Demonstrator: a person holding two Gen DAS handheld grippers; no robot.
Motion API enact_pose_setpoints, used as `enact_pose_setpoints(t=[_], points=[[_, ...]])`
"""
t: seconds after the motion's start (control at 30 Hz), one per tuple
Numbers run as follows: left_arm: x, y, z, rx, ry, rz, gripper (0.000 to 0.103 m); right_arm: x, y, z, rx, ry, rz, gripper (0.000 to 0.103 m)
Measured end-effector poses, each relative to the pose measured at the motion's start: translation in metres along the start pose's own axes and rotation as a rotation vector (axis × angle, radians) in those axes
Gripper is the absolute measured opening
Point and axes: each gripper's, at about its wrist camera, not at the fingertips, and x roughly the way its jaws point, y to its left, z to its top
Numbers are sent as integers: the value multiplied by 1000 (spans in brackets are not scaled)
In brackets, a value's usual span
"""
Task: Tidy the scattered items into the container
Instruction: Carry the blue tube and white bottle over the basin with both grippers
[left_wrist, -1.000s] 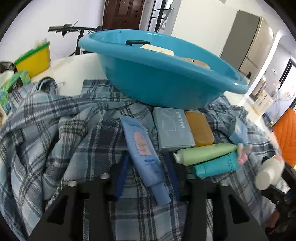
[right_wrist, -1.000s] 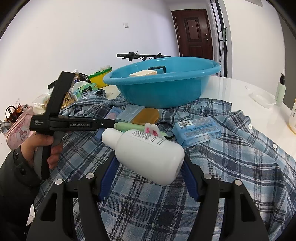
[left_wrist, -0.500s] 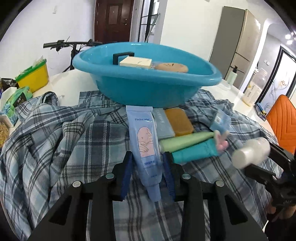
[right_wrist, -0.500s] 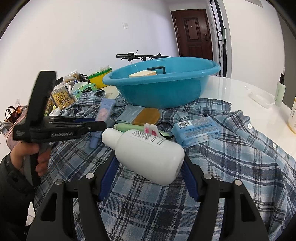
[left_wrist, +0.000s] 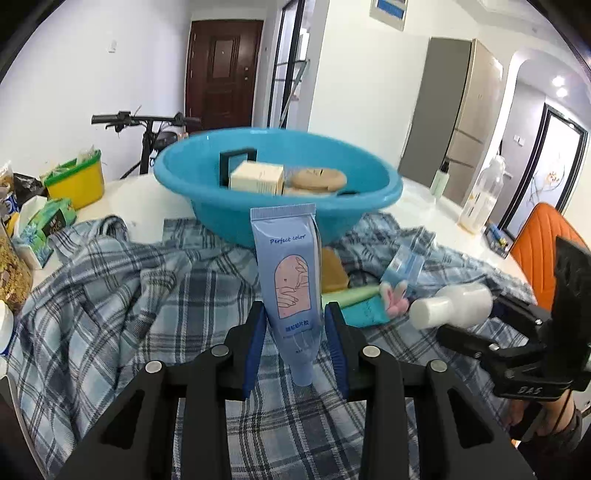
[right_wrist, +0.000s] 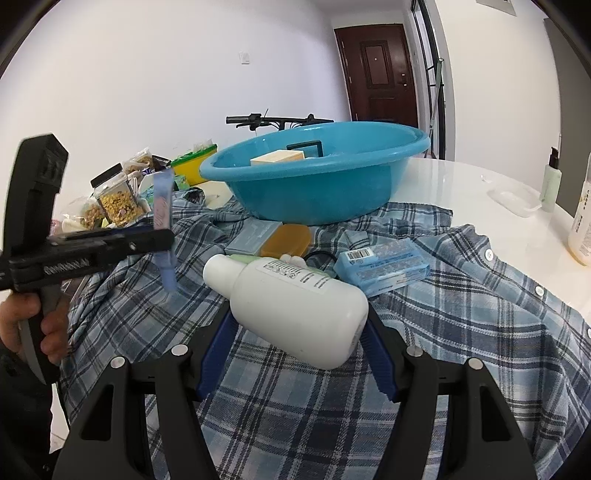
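Observation:
My left gripper (left_wrist: 295, 332) is shut on a light blue cream tube (left_wrist: 290, 273) and holds it upright above the plaid shirt (left_wrist: 110, 295), in front of the blue basin (left_wrist: 236, 214). The basin holds a cream box (left_wrist: 256, 177) and a tan round item (left_wrist: 319, 179). My right gripper (right_wrist: 295, 332) is shut on a white bottle (right_wrist: 291, 299), held just above the shirt (right_wrist: 480, 332). The basin (right_wrist: 314, 192) stands beyond. The left gripper with the tube (right_wrist: 164, 236) shows at the left of the right wrist view.
On the shirt lie a grey-blue box (right_wrist: 253, 234), an amber soap (right_wrist: 288, 240), a blue packet (right_wrist: 384, 264), a green tube (left_wrist: 349, 295) and a teal tube (left_wrist: 364, 312). Snack jars (right_wrist: 114, 203) and a yellow tub (left_wrist: 75, 181) stand left. Bottles (right_wrist: 581, 221) stand right.
My left gripper closed on the blue tube and lifted it off the shirt, tilting it upright. My right gripper kept hold of the white bottle, almost unmoved.

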Motion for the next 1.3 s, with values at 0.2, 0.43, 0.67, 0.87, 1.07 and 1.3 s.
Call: enact_pose_setpoints(t=[0.2,0.43,0.67,0.87,1.07,1.3], points=[[-20,-1,21,12,-64,-4,35,-8,9,17,-38,-29,-13,65],[-42,-6,58,36,-168,8,35,-24,15,53,-71,-118,-38,65],[-40,-6,98,33,-244,11,35,-25,7,97,-62,-223,-55,65],[-24,0,123,31,-280,58,35,-11,-1,129,-55,-273,-85,65],[6,20,133,2,-263,80,35,12,-8,151,-62,-312,-84,65],[40,43,134,-40,-240,96,35,41,-13,168,-80,-316,-98,65]])
